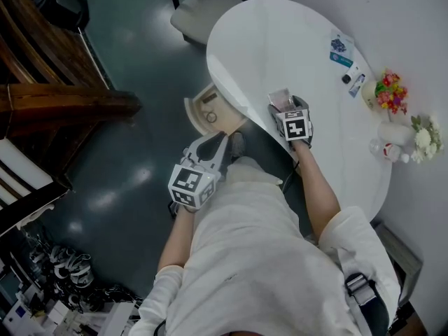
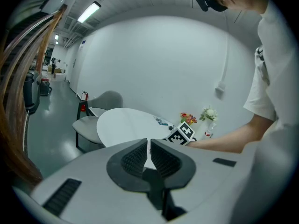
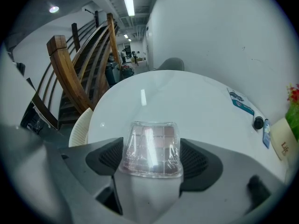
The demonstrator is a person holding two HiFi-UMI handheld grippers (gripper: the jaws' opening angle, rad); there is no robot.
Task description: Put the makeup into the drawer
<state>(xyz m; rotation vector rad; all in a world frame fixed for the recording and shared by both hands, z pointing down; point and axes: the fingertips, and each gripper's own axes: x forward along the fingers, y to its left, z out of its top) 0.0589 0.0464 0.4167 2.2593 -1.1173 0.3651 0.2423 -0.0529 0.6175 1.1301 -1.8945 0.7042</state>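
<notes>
A clear-lidded makeup palette (image 3: 152, 148) with pinkish pans sits between the jaws of my right gripper (image 3: 150, 154), which is shut on it. In the head view that right gripper (image 1: 283, 106) holds the palette (image 1: 281, 98) above the near edge of the white oval table (image 1: 280, 40). Below the table's left edge a beige drawer (image 1: 190, 110) stands pulled out, with a small ring-shaped item inside. My left gripper (image 1: 225, 145) hangs just in front of the drawer, near the person's lap. Its jaws (image 2: 148, 155) are shut with nothing between them.
At the table's right end stand a colourful flower pot (image 1: 390, 93), a white flower vase (image 1: 423, 138), a small bottle (image 1: 393, 152) and some cards (image 1: 341, 49). A grey chair (image 1: 199, 16) is behind the table. A wooden staircase (image 1: 63, 100) runs along the left.
</notes>
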